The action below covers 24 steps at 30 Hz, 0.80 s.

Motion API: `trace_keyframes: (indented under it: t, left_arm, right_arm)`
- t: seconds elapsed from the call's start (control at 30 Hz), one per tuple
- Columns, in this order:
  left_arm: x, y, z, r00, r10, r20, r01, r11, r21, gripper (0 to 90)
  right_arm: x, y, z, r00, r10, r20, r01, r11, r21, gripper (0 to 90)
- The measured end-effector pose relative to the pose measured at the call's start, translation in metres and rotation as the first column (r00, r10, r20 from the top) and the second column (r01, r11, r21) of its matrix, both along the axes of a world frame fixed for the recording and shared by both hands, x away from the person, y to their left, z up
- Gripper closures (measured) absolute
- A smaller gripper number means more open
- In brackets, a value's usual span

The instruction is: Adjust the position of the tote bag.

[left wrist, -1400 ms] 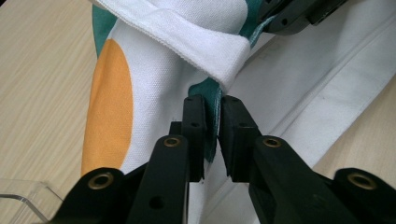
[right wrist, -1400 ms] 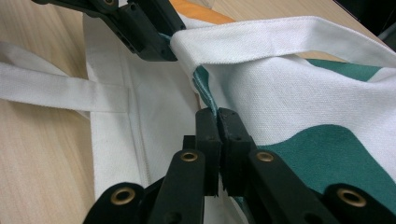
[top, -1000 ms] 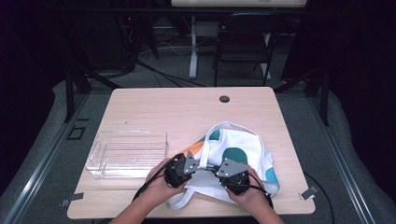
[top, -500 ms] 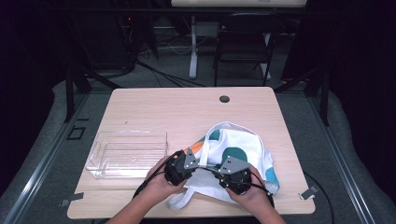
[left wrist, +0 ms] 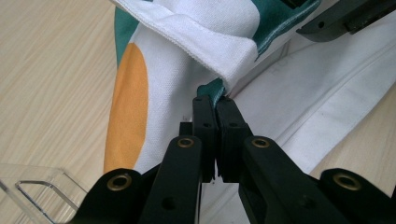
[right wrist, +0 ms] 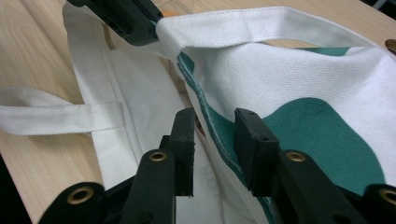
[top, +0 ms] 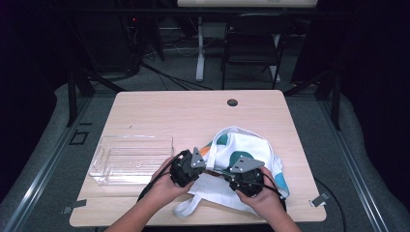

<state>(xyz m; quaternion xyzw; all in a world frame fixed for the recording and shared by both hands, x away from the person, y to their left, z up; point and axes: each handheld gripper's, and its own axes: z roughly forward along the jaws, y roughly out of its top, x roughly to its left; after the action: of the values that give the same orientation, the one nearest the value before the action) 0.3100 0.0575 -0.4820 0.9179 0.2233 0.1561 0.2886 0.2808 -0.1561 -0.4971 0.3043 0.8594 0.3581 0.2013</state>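
Fabric of the white tote bag [top: 246,159] with teal and orange patches lies on the near right part of the table [top: 169,111] in the high view, with the left gripper [top: 209,166] and right gripper [top: 223,173] meeting at its near edge, beside a clear plastic tray [top: 130,157]. Left gripper view: the left gripper [left wrist: 215,105] is clamped tight on the bag's hem. Right gripper view: the right gripper [right wrist: 215,121] has just been opening, its jaws apart with the teal-edged rim between them, unpressed.

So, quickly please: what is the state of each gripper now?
Left gripper: jaws closed on the edge of the tote bag.
Right gripper: jaws open, just been opening; the bag's edge lies between them, unpressed.
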Motion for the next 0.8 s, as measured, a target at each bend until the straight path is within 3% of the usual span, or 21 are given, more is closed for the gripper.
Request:
trace_keyframes:
  t: [0.3, 0.8]
  left_arm:
    - [0.006, 0.000, 0.011, 1.0000, 0.008, -0.001, -0.008, 1.0000, -0.002, 88.5]
    - [0.017, -0.002, 0.028, 0.9996, 0.023, -0.016, -0.024, 0.9997, -0.006, 88.5]
  right_arm:
    - [0.000, -0.005, 0.014, 0.9999, 0.011, 0.007, -0.011, 1.000, 0.004, 66.6]
    - [0.007, -0.031, 0.037, 0.9991, -0.023, -0.034, 0.024, 0.999, 0.035, 63.6]
